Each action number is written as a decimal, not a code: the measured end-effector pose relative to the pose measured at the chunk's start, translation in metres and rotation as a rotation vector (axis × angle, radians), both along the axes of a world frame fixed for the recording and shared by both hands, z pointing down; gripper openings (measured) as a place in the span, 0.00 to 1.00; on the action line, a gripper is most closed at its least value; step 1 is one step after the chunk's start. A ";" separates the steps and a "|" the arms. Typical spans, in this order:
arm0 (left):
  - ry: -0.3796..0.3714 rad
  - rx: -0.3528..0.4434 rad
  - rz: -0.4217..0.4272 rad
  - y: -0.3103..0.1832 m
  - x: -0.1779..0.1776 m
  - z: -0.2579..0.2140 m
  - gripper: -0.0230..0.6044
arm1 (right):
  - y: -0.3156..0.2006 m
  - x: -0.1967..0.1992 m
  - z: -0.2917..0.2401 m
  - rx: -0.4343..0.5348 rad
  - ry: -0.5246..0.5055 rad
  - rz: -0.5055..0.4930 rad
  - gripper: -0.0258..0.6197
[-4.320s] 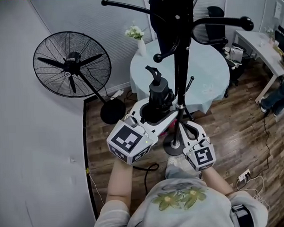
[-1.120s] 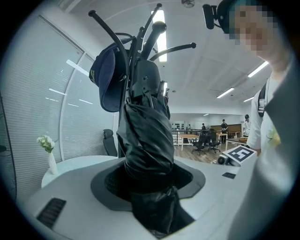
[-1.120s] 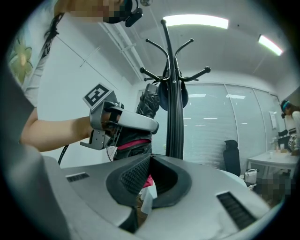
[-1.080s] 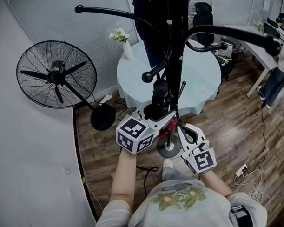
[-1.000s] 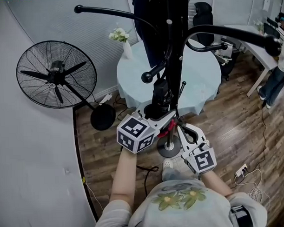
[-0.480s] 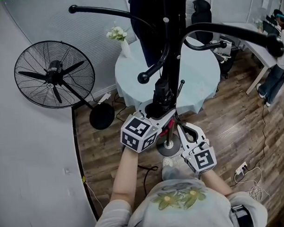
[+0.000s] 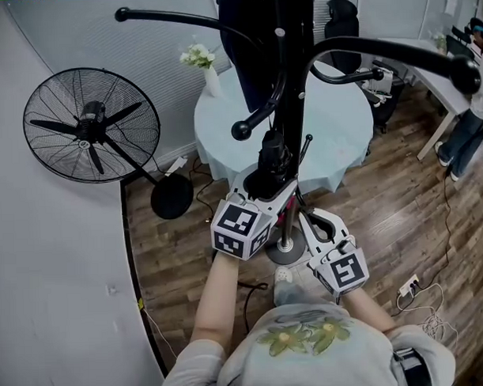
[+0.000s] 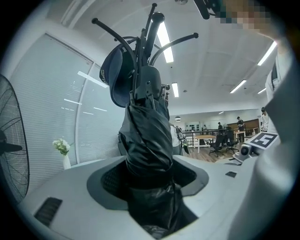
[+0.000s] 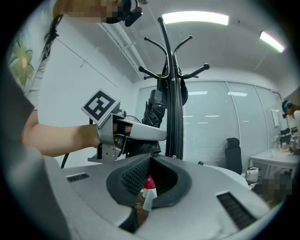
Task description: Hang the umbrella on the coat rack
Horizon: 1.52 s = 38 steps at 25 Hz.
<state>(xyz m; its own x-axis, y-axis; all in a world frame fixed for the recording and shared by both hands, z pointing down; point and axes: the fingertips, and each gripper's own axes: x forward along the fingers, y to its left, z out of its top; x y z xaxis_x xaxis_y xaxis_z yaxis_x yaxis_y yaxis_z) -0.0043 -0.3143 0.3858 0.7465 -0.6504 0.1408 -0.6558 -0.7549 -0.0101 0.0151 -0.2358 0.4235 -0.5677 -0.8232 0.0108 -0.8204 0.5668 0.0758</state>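
Your left claw [image 7: 266, 181] is level, close in front of the coat rack [image 7: 292, 103], and its jaws are opening. The folded black umbrella [image 8: 147, 136] stands upright between them. A gap shows beside the fabric on each side, so the pads do not press it.

From your left claw, the umbrella runs up along the rack's pole to the curved hooks. Its upper end is lost among them, so you cannot tell whether its strap sits over a hook. A dark cap [image 8: 117, 77] hangs on the rack just left of the umbrella's top.

Your right claw [image 9: 150, 158] is held level, lower down and just right of the pole, with its jaws together at the tips. A small red-and-white piece [image 9: 149, 190] shows in the hollow behind those tips. Whether the pads touch it cannot be made out. The head view shows a spot of red at the same place, under your left claw and beside the pole.

Behind the rack stands a round tabletop [image 7: 342, 129] under a pale blue cloth, with a vase of white flowers [image 7: 204, 63] at its far left edge. A black pedestal fan [image 7: 89, 126] stands well to the left on the wooden floor [image 7: 385, 223].
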 end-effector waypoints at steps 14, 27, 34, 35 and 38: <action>0.014 0.077 -0.095 0.035 -0.032 -0.018 0.49 | 0.014 -0.006 -0.009 0.005 -0.014 -0.008 0.04; 0.086 0.053 -0.182 0.084 -0.043 -0.007 0.13 | 0.033 -0.014 -0.025 0.026 -0.057 -0.041 0.04; 0.127 0.027 -0.240 0.104 -0.046 0.004 0.04 | 0.046 -0.012 -0.026 0.016 -0.057 -0.061 0.04; 0.127 0.022 -0.241 0.107 -0.045 0.007 0.04 | 0.048 -0.012 -0.025 0.016 -0.057 -0.065 0.04; 0.121 0.008 -0.246 0.115 -0.044 0.013 0.04 | 0.053 -0.010 -0.022 0.011 -0.055 -0.071 0.04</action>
